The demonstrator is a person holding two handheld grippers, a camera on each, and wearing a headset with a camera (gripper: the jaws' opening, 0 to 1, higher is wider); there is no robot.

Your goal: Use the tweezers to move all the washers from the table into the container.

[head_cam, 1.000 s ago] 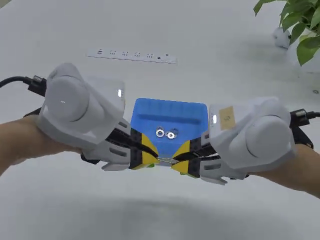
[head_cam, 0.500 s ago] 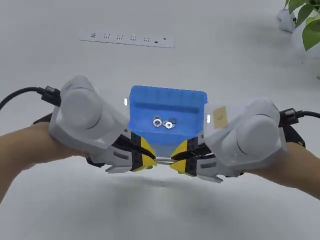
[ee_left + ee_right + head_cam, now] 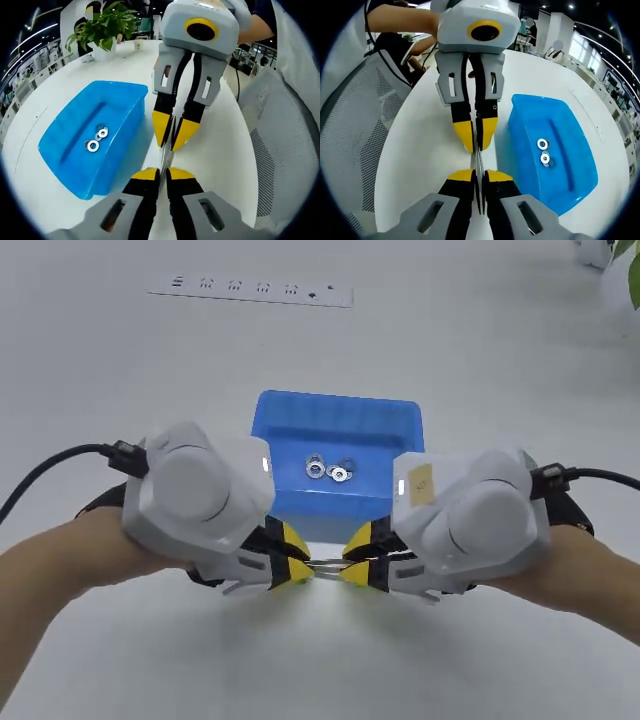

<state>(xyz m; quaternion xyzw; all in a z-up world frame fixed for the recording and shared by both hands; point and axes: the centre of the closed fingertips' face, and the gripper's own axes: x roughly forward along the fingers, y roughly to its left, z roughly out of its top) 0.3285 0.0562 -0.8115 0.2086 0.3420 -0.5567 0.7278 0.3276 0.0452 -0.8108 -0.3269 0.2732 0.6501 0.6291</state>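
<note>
A blue container (image 3: 335, 420) stands on the white table (image 3: 470, 350), with washers (image 3: 327, 471) lying on its floor. Just in front of its near wall, the left gripper (image 3: 291, 568) and the right gripper (image 3: 357, 568) face each other tip to tip. Both are shut on thin metal tweezers (image 3: 325, 569) held level between them. In the left gripper view the tweezers (image 3: 165, 152) run from my own jaws to the right gripper (image 3: 173, 139), with the container (image 3: 75, 150) and washers (image 3: 97, 139) off to the side. In the right gripper view the tweezers (image 3: 478, 159) reach the left gripper (image 3: 476, 137), beside the container (image 3: 570, 165).
A white power strip (image 3: 250, 288) lies at the far side of the table. Leaves of a potted plant (image 3: 633, 265) show at the top right corner. Black cables trail from both grippers. A mesh chair (image 3: 285, 155) stands just off the table's near edge.
Both grippers, still holding the tweezers between them, have drawn back from over the container's front toward the person. The head camera has also tilted, so the table has slid up the picture.
</note>
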